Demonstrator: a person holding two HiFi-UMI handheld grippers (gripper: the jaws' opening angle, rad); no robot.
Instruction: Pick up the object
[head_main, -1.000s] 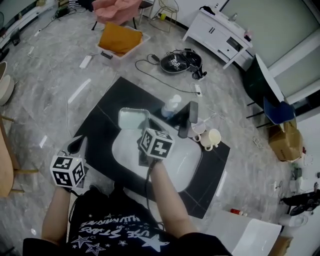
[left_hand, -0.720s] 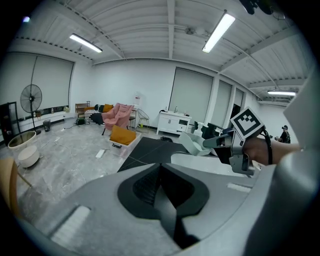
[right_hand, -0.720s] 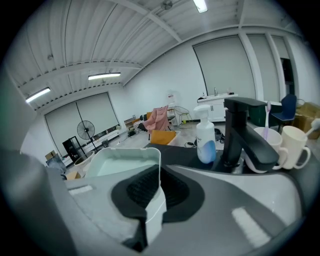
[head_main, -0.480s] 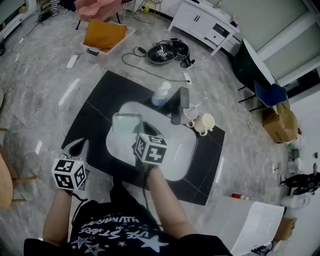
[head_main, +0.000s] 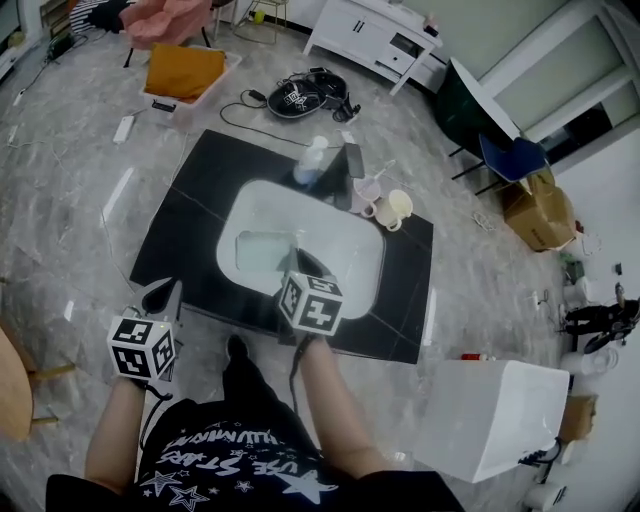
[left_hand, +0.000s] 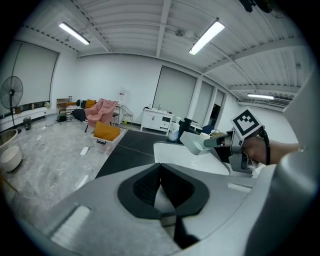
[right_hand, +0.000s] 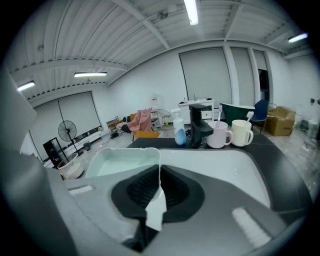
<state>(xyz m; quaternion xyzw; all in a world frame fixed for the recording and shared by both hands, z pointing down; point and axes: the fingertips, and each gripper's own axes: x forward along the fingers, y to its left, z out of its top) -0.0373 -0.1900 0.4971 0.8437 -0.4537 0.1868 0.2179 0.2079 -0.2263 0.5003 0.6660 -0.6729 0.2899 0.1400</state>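
Observation:
The object is a pale green rectangular tray (head_main: 260, 250), empty, hanging over the left half of the white basin (head_main: 350, 255). My right gripper (head_main: 297, 262) is shut on the tray's right wall. In the right gripper view that thin wall (right_hand: 159, 172) stands pinched between the black pads, and the tray (right_hand: 122, 161) spreads to the left. From the left gripper view, the tray (left_hand: 197, 142) is lifted off the basin, held by the right gripper (left_hand: 220, 142). My left gripper (head_main: 160, 298) hovers off the counter's near left corner, its jaws together with nothing between them.
The basin sits in a black counter (head_main: 195, 190). At its far edge stand a blue-white bottle (head_main: 310, 160), a black faucet (head_main: 350, 165) and two mugs (head_main: 385, 208). A white box (head_main: 490, 415) stands on the floor at right, and cables (head_main: 300, 100) lie beyond the counter.
My right gripper has carried the tray from the basin's far left rim toward me, over the basin. The left gripper has drifted a little toward the counter.

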